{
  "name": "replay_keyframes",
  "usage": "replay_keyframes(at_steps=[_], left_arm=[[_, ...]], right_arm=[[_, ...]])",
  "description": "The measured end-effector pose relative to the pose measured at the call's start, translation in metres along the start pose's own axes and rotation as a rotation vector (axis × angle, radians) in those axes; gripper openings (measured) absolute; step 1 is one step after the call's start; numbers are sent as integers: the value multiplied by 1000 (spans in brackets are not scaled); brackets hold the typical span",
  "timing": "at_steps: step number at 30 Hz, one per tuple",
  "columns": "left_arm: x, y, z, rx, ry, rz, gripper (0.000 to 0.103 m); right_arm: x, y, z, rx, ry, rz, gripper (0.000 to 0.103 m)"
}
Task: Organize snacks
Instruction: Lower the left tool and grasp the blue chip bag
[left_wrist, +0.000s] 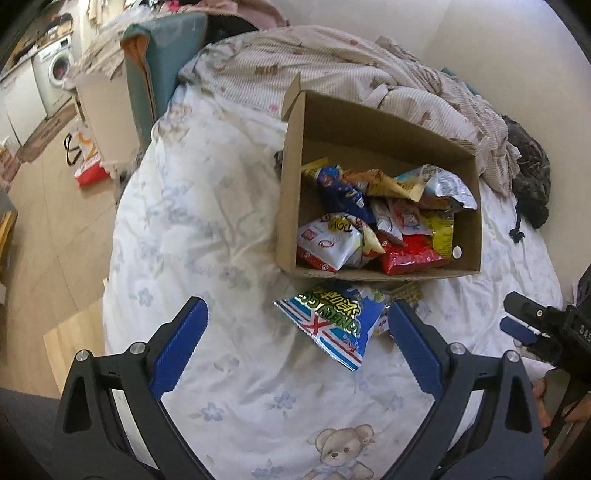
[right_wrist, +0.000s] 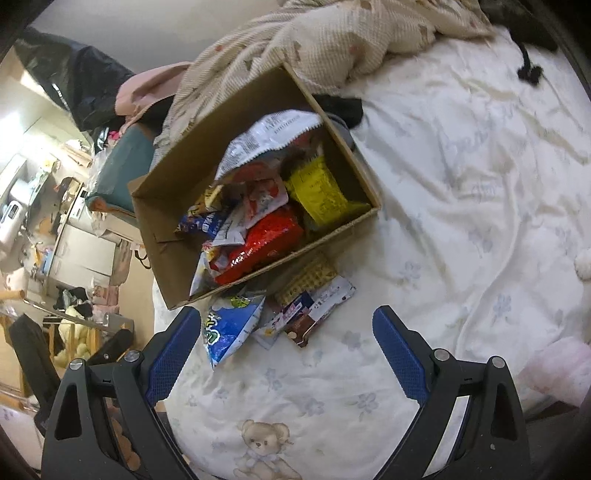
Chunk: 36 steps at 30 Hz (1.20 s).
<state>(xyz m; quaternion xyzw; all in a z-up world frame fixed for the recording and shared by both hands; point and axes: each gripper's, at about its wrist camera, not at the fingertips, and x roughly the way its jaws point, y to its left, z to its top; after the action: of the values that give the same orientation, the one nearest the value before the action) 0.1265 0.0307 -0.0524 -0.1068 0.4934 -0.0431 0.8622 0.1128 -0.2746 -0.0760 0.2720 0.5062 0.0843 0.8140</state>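
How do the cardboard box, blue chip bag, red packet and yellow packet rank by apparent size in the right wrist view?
1. cardboard box
2. blue chip bag, though it lies nearer the camera
3. red packet and yellow packet: too alike, both partly hidden

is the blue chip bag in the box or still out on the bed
Out. The blue chip bag lies flat on the bedsheet just outside the cardboard box's near wall, with both grippers open and not touching it.

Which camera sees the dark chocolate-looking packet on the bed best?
The right wrist view: the dark snack packet lies in plain sight on the bedsheet, just outside the cardboard box. In the left wrist view the blue-and-white chip bag and a tool finger mostly hide it.
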Motion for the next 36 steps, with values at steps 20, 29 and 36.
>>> replay_keyframes(at_steps=[20, 29, 36], left_arm=[[136, -77, 7, 277, 314, 17, 97], [156, -80, -9, 302, 405, 42, 97], [136, -90, -19, 358, 355, 51, 61]], right_arm=[[17, -11, 6, 46, 56, -7, 97], [15, -7, 7, 35, 53, -8, 97], [12, -9, 6, 37, 42, -18, 97]])
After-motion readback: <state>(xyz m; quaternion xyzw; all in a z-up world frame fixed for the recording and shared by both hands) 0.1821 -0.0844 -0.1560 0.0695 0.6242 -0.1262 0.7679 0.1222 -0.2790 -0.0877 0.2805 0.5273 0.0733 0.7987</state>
